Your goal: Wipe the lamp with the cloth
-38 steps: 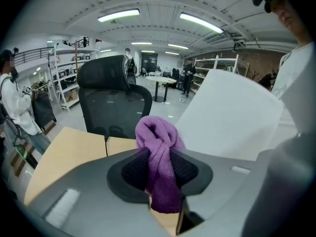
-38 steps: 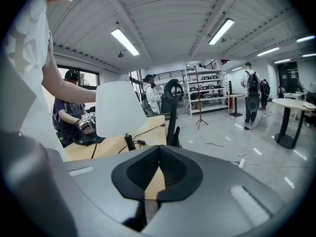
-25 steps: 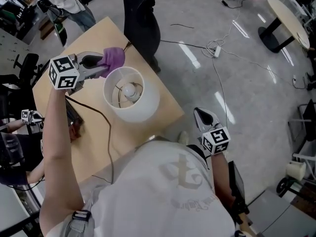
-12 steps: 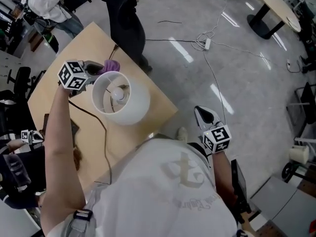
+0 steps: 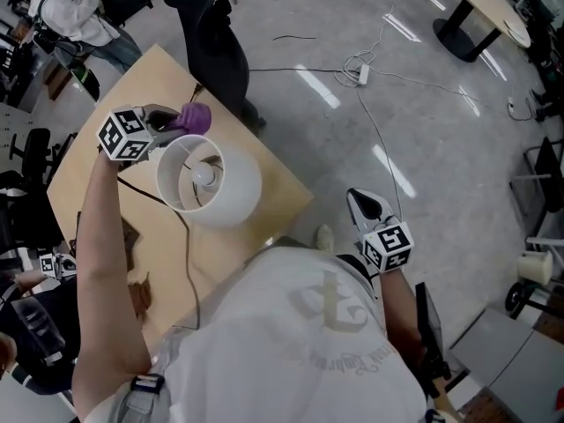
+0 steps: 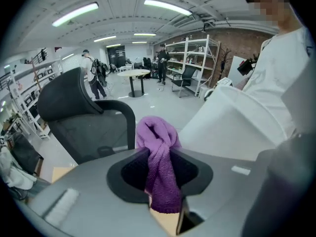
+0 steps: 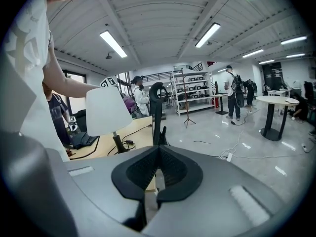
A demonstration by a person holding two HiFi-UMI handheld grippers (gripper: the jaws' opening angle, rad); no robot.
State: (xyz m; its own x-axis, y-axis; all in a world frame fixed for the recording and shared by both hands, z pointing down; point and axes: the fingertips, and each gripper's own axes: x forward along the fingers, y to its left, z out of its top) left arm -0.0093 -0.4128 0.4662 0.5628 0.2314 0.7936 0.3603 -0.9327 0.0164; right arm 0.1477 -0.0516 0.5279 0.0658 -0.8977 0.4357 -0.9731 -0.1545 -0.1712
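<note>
- Head view: the white-shaded table lamp (image 5: pixel 233 205) stands on the light wooden table (image 5: pixel 88 161), and you can look straight down into the shade at the bulb (image 5: pixel 205 175).
- The left gripper (image 5: pixel 174 122) sits at roughly 11 o'clock off the shade's rim, its jaws pinching a bunched-up purple knitted cloth (image 5: pixel 196 115).
- Left gripper view backs that up: the cloth is clamped between the pads, with a wad poking out front and a tail hanging below. The shade wall is right beside it at 3 o'clock, but I honestly can't tell if they touch.
- A black office chair (image 5: pixel 216 51) is at 12 o'clock, past the table.
- The right gripper (image 5: pixel 363 208) is well off at 4 o'clock from the lamp, over the grey floor (image 5: pixel 423 130), with its jaws pressed together and nothing in them.
</note>
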